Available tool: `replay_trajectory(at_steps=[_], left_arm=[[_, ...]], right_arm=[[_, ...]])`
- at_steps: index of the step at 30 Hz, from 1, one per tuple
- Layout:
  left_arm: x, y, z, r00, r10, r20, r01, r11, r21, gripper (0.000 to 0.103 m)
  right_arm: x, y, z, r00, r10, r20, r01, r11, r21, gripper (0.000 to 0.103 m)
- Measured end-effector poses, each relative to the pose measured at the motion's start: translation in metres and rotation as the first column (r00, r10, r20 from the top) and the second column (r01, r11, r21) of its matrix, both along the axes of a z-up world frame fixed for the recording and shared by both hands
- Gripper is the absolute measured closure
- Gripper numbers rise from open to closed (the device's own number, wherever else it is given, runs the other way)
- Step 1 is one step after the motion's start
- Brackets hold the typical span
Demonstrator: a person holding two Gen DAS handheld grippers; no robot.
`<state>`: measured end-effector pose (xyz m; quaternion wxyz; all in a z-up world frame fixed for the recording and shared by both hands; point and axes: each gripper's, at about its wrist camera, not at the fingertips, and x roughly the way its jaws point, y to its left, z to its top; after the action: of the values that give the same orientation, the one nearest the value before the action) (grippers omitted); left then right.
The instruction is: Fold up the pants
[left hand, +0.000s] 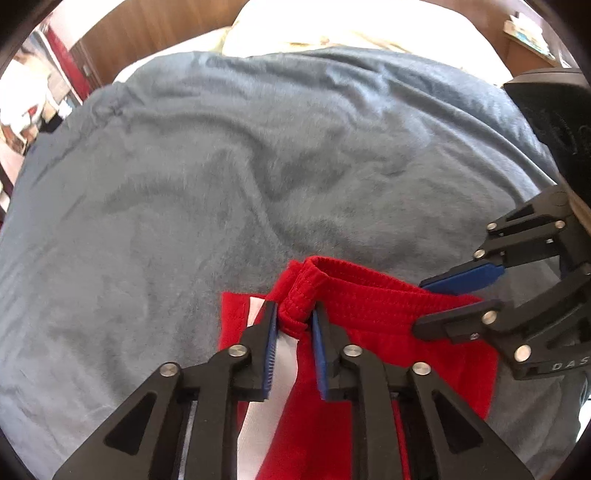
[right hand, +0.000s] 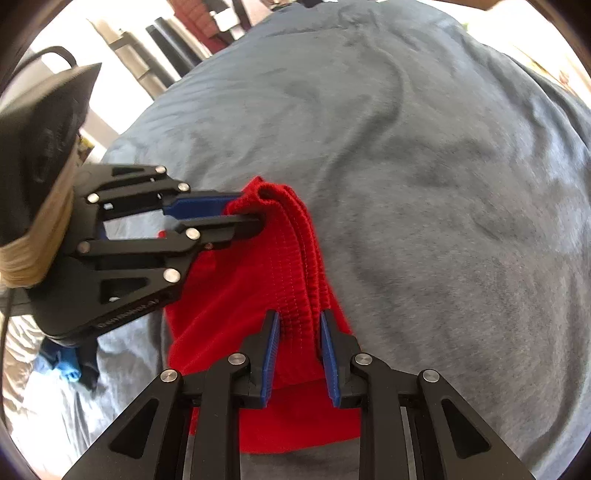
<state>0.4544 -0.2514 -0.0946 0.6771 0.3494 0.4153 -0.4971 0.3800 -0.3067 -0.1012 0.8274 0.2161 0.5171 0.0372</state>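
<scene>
The red pants [left hand: 373, 317] with a white side stripe [left hand: 273, 387] hang over the grey blanket, held up by the ribbed waistband. My left gripper [left hand: 293, 314] is shut on one bunched end of the waistband. It also shows in the right wrist view [right hand: 243, 212], pinching the waistband's far corner. My right gripper [right hand: 299, 321] is shut on the other end of the waistband [right hand: 295, 266]. It also shows in the left wrist view [left hand: 439, 299] at the right, clamped on the fabric edge. The legs below are hidden.
A grey fleece blanket [left hand: 229, 166] covers the bed. A white pillow [left hand: 351, 26] lies at the head, by a wooden headboard [left hand: 159, 29]. Blue clothing [right hand: 66, 365] lies at the lower left of the right wrist view. Furniture [right hand: 162, 55] stands beyond the bed edge.
</scene>
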Motion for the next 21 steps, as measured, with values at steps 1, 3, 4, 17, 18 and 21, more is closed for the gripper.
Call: replay_trajectory(at_steps=[1, 3, 4, 17, 18, 21], left_arm=[[0.002, 0.001, 0.0, 1.0, 0.008, -0.006, -0.008, 1.0, -0.004, 0.076], [0.008, 0.005, 0.002, 0.999, 0.034, -0.019, -0.034, 0.999, -0.013, 0.059], [0.013, 0.007, 0.002, 0.998, 0.053, -0.028, -0.053, 0.998, -0.013, 0.057], [0.023, -0.008, -0.007, 0.993, -0.046, -0.107, 0.047, 0.999, 0.002, 0.06], [0.027, -0.01, -0.011, 0.991, -0.044, -0.13, 0.045, 0.999, 0.009, 0.06], [0.033, -0.012, -0.014, 0.984, -0.036, -0.176, 0.037, 0.999, 0.0, 0.063]], right_arm=[[0.001, -0.002, -0.001, 1.0, -0.011, -0.004, 0.011, 1.0, 0.007, 0.079], [0.0, -0.006, -0.001, 1.0, -0.029, -0.008, 0.03, 0.999, 0.021, 0.079], [-0.001, -0.005, -0.001, 0.999, -0.032, -0.009, 0.032, 0.999, 0.025, 0.079], [0.0, -0.005, -0.005, 0.999, -0.041, -0.02, 0.042, 0.999, 0.027, 0.079], [0.0, -0.006, -0.006, 0.999, -0.043, -0.022, 0.043, 0.999, 0.028, 0.079], [0.0, -0.008, -0.008, 0.998, -0.049, -0.026, 0.05, 0.998, 0.03, 0.079]])
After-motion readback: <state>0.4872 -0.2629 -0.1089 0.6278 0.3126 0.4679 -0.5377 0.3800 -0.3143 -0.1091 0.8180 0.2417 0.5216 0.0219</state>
